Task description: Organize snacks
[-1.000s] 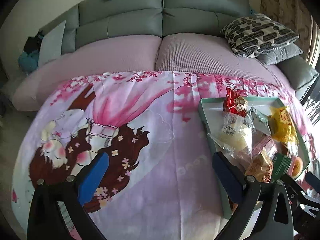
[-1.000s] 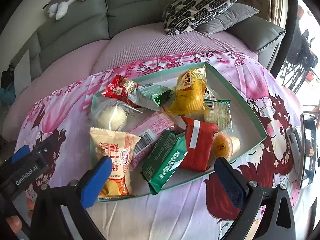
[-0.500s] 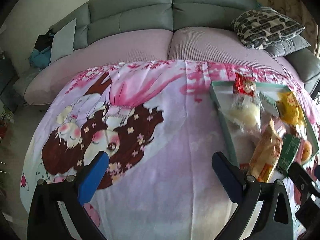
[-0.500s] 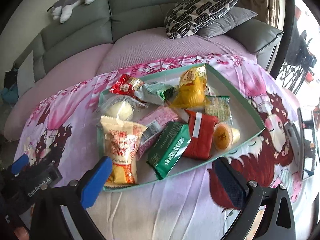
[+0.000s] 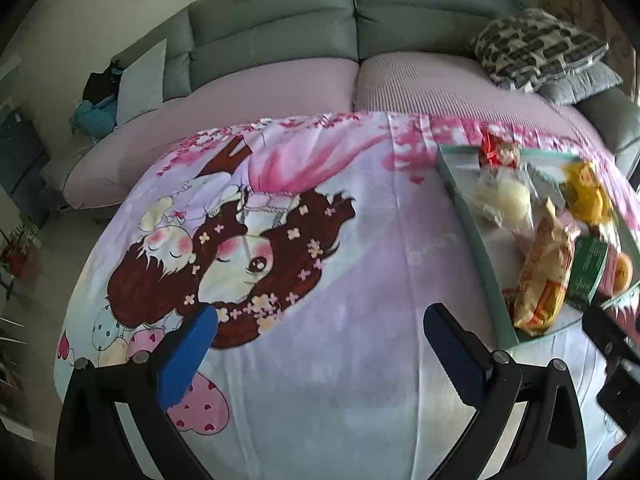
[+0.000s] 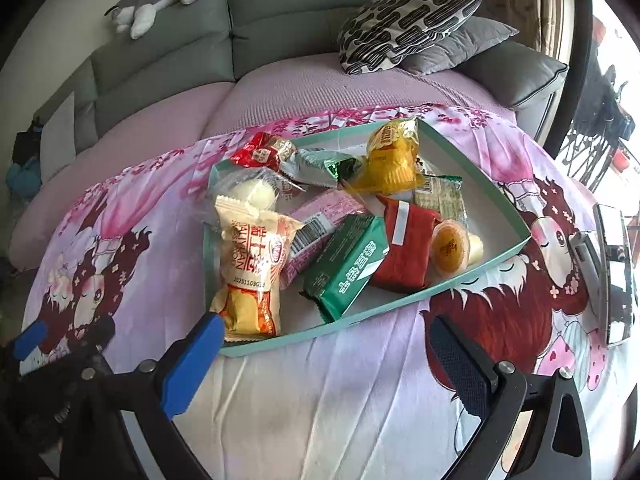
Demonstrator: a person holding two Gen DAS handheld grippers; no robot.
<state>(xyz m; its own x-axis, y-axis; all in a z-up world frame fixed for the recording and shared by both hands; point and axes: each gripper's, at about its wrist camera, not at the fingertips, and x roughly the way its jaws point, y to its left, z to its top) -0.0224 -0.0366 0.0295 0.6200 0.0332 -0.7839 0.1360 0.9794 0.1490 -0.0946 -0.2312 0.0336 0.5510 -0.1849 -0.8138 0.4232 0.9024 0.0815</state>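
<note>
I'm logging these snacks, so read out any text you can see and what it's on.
"20251103G13" (last characters unsure): cream-and-orange snack packet, below large Chinese characters.
White Chinese characters: green foil packet.
Barcode digits on pink wrapper: too small.
Yellow cake bag label: blurred.

Home living room, grey sofa (image 6: pixel 280 12), cushions (image 6: pixel 404 20)

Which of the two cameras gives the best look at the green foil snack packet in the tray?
The right wrist view. There the green foil snack packet lies near the middle, its printed face plain to see, inside the shallow teal cardboard tray. In the left wrist view it sits blurred at the right edge, partly hidden by other packets.
</note>
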